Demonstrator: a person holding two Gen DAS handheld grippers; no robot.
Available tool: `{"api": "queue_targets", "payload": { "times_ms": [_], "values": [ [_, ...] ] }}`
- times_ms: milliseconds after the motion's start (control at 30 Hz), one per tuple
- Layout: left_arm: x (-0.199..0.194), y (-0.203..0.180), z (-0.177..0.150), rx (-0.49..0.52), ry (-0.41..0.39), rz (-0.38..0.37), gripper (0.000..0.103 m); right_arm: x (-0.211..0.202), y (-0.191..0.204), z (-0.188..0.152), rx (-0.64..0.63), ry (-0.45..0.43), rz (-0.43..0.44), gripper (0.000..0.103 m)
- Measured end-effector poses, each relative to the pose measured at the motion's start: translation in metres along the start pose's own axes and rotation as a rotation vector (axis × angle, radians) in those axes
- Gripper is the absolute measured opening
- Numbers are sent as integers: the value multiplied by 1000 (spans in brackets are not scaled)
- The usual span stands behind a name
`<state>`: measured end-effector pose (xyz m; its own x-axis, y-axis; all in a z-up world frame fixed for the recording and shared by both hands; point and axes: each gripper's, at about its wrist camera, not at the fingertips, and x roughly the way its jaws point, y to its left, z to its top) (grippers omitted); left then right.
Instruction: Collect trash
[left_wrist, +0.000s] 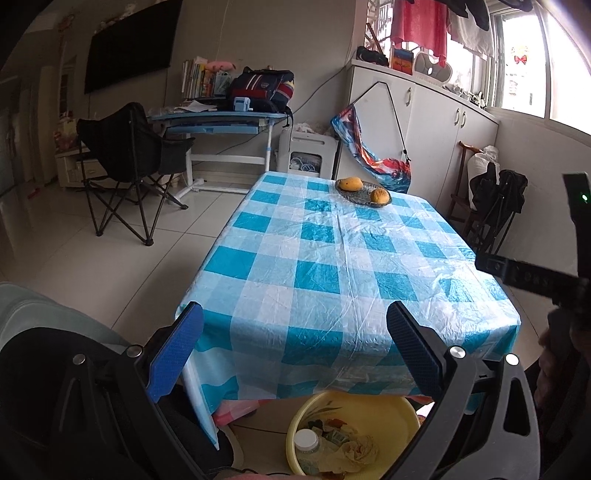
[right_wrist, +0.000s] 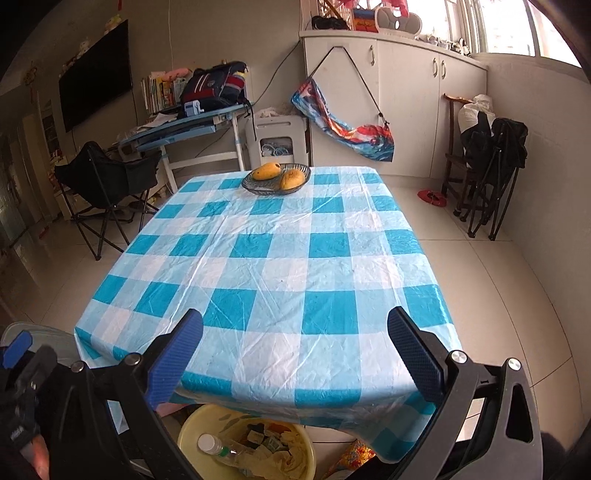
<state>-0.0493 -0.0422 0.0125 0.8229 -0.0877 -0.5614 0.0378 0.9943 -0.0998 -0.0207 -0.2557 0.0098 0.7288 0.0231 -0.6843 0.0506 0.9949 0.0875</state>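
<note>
Trash (right_wrist: 266, 446) sits in basin (right_wrist: 192, 428) under table's (right_wrist: 280, 266) near edge, both grippers (left_wrist: 295, 339) (right_wrist: 295, 343) wide open, empty; collecting looks finished, next just withdraw.

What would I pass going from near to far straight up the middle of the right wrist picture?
Yellow basin holding a plastic bottle and wrappers → checkered tablecloth → glass dish with two mangoes → white stool → wall.
</note>
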Motion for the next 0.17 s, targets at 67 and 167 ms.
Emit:
{"api": "queue_targets", "payload": {
  "times_ms": [67, 167],
  "values": [
    [4, -1, 0, 6, 12, 14, 96, 24, 1, 18, -9, 42, -2, 96],
    [11, -1, 1, 10, 40, 30, 96, 64, 1, 41, -22, 103, -24, 96]
  ]
}}
